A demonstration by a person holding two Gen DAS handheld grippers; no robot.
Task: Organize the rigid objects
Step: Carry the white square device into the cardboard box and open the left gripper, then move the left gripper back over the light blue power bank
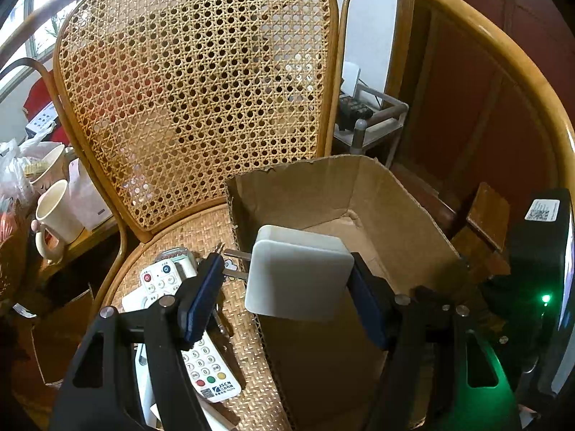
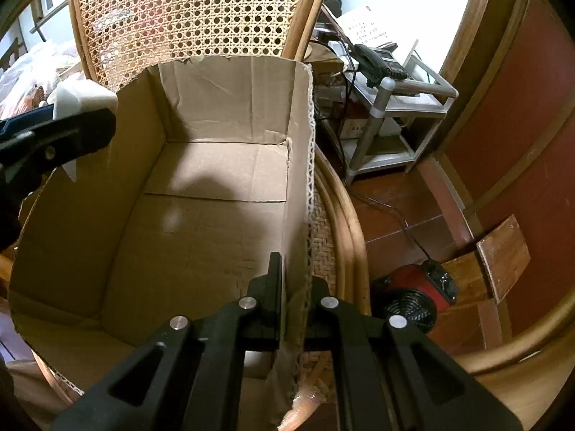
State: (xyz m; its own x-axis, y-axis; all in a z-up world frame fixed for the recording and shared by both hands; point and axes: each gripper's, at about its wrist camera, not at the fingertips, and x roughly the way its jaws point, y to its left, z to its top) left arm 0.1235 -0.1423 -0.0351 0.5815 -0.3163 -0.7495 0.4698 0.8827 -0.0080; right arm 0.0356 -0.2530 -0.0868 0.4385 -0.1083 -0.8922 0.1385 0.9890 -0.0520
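My left gripper (image 1: 284, 269) is shut on a white plug-in power adapter (image 1: 298, 273), one blue pad against its prongs (image 1: 235, 255) and the other against its body. It hangs over the left wall of an open cardboard box (image 1: 359, 194) that stands on a rattan chair seat (image 1: 201, 230). A white remote control (image 1: 206, 366) lies on the seat left of the box, partly hidden by my finger. My right gripper (image 2: 293, 280) is shut on the right wall of the box (image 2: 215, 215), whose inside holds nothing. The adapter (image 2: 84, 98) shows at that view's upper left.
The chair's cane back (image 1: 194, 82) rises behind the box. Cream cups (image 1: 54, 212) and bags crowd a low table on the left. A metal stand with a telephone (image 2: 377, 61) and a red fan heater (image 2: 413, 294) are on the tiled floor to the right.
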